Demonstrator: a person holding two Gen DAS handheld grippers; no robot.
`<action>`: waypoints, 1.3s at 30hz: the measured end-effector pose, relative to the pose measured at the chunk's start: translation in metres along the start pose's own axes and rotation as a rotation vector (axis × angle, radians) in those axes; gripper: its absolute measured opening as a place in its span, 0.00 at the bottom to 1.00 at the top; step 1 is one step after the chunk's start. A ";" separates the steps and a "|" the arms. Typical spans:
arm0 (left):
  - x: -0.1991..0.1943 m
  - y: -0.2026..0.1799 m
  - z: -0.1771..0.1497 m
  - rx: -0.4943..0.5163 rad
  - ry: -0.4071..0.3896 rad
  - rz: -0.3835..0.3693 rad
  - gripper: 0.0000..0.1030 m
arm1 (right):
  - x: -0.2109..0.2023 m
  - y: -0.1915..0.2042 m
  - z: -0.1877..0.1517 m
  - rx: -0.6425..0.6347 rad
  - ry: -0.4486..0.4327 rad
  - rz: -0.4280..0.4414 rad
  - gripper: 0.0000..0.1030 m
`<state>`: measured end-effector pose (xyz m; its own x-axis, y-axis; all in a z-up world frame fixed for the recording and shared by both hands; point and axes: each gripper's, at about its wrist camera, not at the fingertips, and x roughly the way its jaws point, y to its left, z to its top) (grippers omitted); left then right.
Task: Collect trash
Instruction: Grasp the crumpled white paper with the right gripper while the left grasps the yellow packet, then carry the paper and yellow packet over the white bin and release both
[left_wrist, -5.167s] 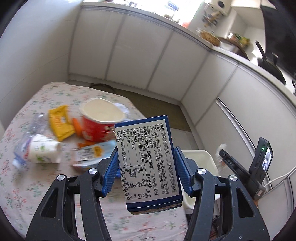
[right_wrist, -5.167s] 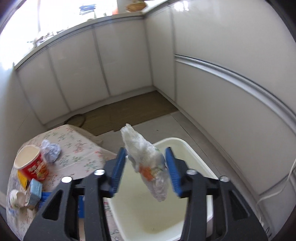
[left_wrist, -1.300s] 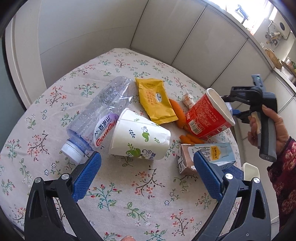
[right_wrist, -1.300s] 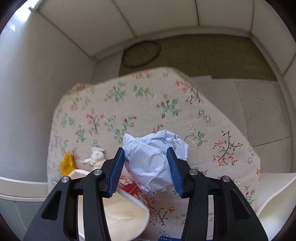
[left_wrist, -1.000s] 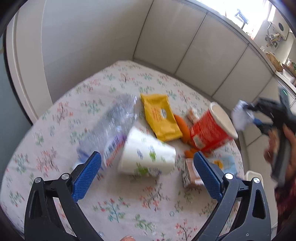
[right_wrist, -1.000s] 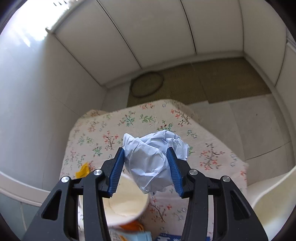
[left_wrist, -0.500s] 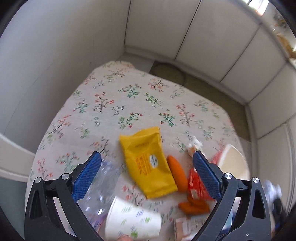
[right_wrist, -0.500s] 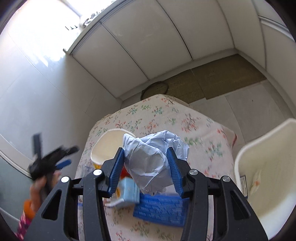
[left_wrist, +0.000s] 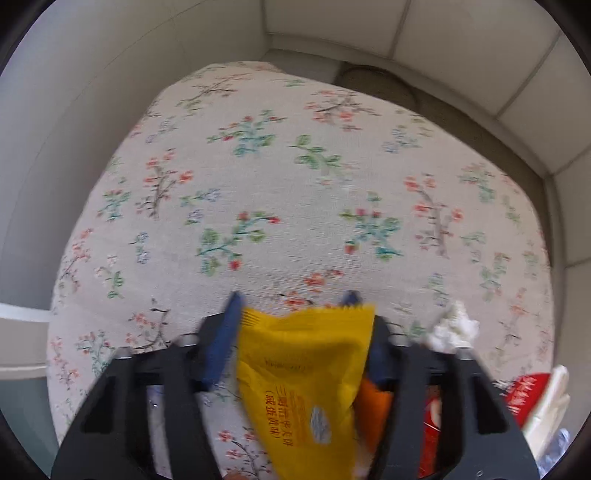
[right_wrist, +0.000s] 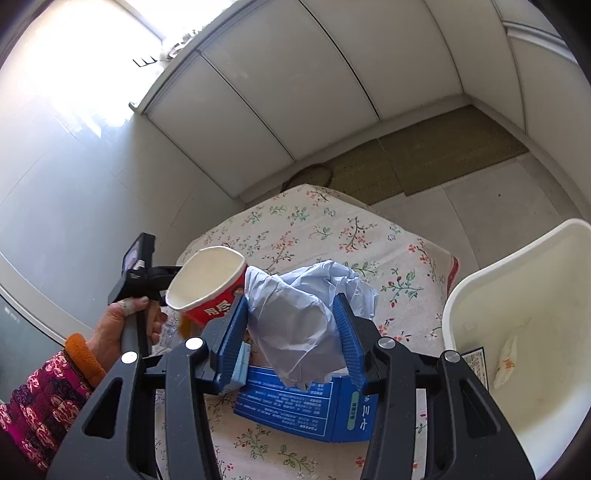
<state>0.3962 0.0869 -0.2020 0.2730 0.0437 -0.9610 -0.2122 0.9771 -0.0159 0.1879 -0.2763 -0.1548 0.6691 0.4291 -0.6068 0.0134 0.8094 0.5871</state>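
Your left gripper (left_wrist: 291, 306) points steeply down at the round table under its floral tablecloth (left_wrist: 258, 177), and its 2 blue jaws are closing around the top end of the flat yellow foil snack wrapper (left_wrist: 306, 384). The wrapper sits between the jaws, but the blur hides whether both pads press on it yet. Just right of that gripper lie a small white crumpled tissue (left_wrist: 456, 328), an orange piece (left_wrist: 373, 406) tucked under the wrapper's edge, and the red paper noodle cup (left_wrist: 532, 391) at the frame's lower right.

Your right gripper (right_wrist: 290, 310) is pinching a crumpled ball of pale blue paper (right_wrist: 299, 321), with both blue pads pressed into its sides and the ball held above the table. Below it a flat blue carton with white print (right_wrist: 306, 410) lies on the cloth. To the right, beside the table, stands the white plastic bin (right_wrist: 517, 295), with 2 discarded pieces visible inside it, 1 a crumpled clear wrapper (right_wrist: 508, 360).

From the right wrist view, your left hand (right_wrist: 122, 328), in a patterned pink sleeve with an orange cuff, grips the left tool's handle behind the noodle cup, which is tilted on its side
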 end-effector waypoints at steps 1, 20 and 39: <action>-0.002 0.000 0.000 0.008 -0.007 -0.001 0.27 | 0.001 -0.001 0.000 0.003 0.004 0.002 0.46; -0.125 0.009 -0.048 0.027 -0.254 -0.162 0.03 | -0.031 0.017 -0.009 -0.026 -0.046 0.066 0.46; -0.250 -0.062 -0.165 0.149 -0.503 -0.379 0.03 | -0.155 -0.012 -0.005 -0.105 -0.218 -0.172 0.46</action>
<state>0.1865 -0.0187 -0.0060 0.7177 -0.2531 -0.6488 0.1083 0.9608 -0.2550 0.0807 -0.3507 -0.0706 0.8077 0.1946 -0.5566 0.0711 0.9049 0.4196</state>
